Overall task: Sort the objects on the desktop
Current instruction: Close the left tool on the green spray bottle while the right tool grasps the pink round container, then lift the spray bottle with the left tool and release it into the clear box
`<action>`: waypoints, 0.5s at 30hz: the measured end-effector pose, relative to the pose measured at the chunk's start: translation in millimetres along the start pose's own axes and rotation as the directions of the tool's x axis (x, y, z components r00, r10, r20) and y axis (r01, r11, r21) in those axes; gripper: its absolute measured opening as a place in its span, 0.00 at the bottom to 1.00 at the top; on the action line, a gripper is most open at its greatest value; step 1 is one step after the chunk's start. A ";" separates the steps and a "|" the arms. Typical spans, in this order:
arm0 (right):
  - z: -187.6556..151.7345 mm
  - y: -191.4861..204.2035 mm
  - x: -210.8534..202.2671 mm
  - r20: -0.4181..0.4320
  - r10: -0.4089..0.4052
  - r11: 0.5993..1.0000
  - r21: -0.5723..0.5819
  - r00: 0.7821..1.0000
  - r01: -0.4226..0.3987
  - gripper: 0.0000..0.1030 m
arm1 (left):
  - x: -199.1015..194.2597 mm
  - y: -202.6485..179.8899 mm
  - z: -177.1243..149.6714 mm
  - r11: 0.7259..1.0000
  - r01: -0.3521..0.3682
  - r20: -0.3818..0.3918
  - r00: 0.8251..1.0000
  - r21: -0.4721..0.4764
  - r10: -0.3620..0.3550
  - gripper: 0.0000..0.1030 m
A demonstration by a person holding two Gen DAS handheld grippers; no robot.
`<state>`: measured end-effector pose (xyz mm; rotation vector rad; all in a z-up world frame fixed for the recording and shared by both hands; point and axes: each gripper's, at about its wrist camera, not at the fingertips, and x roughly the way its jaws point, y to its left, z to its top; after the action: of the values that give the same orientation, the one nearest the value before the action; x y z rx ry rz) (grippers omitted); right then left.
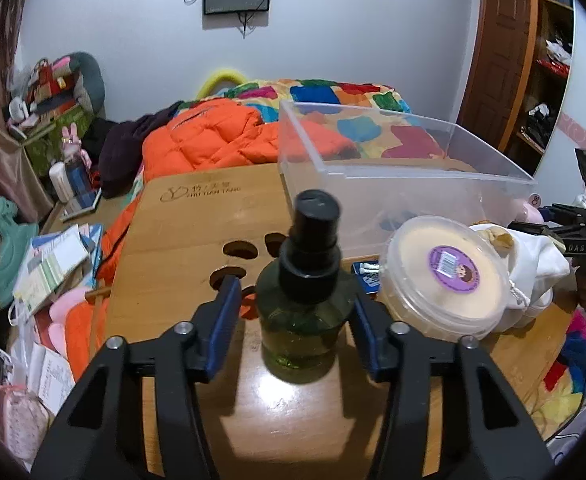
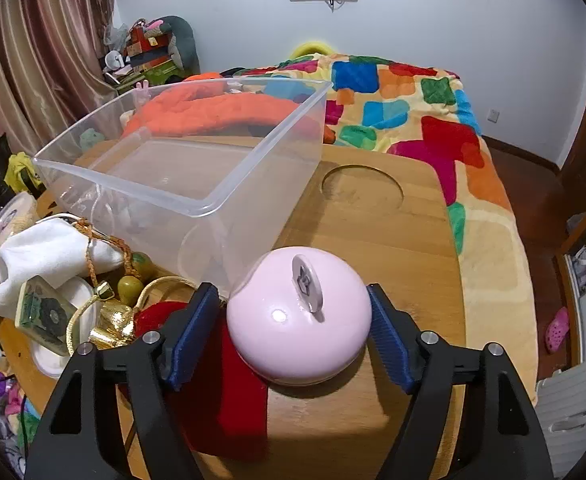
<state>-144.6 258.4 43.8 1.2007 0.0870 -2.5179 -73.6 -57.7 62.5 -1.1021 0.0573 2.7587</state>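
A dark green spray bottle with a black pump cap stands upright on the wooden table, between the blue pads of the left gripper. Its jaws are spread wide; the right pad looks to be at the bottle's shoulder, the left pad stands clear, and nothing is clamped. Just right of the bottle a round clear tub lies tilted, its lid carrying a purple sticker with a barcode and a small cartoon face; the print is too small to read. Beyond it lies a white cloth pouch. A clear plastic bin sits at the far right of the table. A logo and Chinese characters are burned into the far left of the tabletop, with small Latin letters beneath that cannot be read.

In the right wrist view a pink dome-shaped object with a clear disc standing on top rests on the table, between the open jaws of the right gripper, neither pad pressing it. A red cloth lies under its left side. Further left are a gold pouch and green beads.
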 end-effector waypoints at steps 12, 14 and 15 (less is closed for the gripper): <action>-2.7 0.7 -3.7 -0.003 -0.004 1.000 0.005 1.000 0.004 0.58 | 1.7 -11.5 -1.0 0.999 -0.020 0.012 1.000 0.030 0.020 0.40; -3.9 1.6 -6.1 0.000 -0.002 1.000 0.005 1.000 0.002 0.58 | -0.2 -12.0 -2.0 1.000 -0.017 0.015 1.000 0.026 0.017 0.40; -4.4 2.4 -6.9 0.001 -0.001 1.000 0.004 1.000 0.001 0.58 | -2.0 -12.2 -2.7 1.000 -0.015 0.019 1.000 0.025 0.015 0.40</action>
<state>-136.5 259.0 46.5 1.2015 0.0829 -2.5209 -68.3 -46.2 62.3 -1.0736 0.0978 2.7732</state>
